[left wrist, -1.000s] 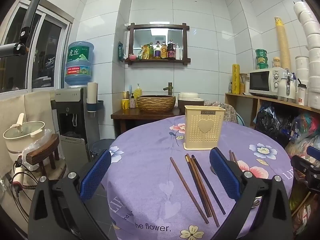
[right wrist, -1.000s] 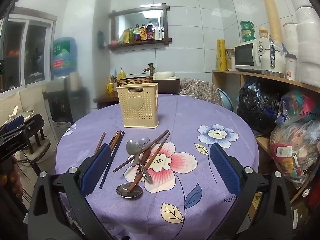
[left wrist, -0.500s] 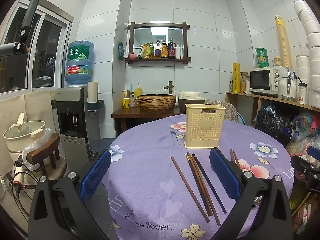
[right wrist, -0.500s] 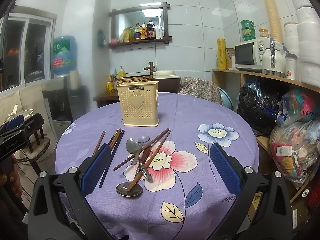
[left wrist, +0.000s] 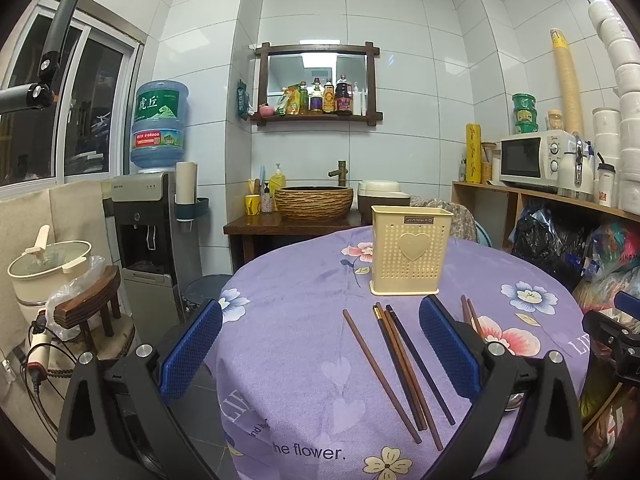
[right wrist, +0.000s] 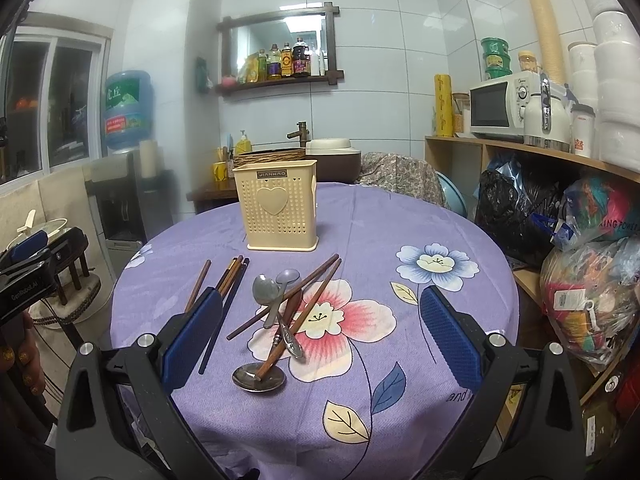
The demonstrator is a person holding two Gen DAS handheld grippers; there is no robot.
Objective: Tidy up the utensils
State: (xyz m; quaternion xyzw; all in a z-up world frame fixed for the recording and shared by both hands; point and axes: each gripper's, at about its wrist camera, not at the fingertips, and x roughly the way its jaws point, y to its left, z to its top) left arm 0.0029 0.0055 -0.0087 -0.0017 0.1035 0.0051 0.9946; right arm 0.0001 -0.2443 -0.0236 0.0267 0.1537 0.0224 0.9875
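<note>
A cream perforated utensil holder [left wrist: 409,256] with a heart on its front stands upright at the far side of the round table; it also shows in the right wrist view [right wrist: 277,205]. Several dark wooden chopsticks [left wrist: 400,364] lie side by side in front of it. In the right wrist view, more chopsticks [right wrist: 298,292] lie crossed over metal spoons [right wrist: 267,292] and a round ladle bowl [right wrist: 258,378]. My left gripper [left wrist: 320,348] is open and empty, above the table's near edge. My right gripper [right wrist: 320,336] is open and empty, above the spoon pile.
The table wears a purple flowered cloth [right wrist: 420,312]. A water dispenser [left wrist: 150,240] and a stool with a pot [left wrist: 86,312] stand to the left. A shelf with a microwave [right wrist: 500,108] and stuffed bags [right wrist: 592,280] stands to the right. A sink counter [left wrist: 304,216] is behind.
Both views have barely shifted. Both grippers stay open and the utensils have not moved.
</note>
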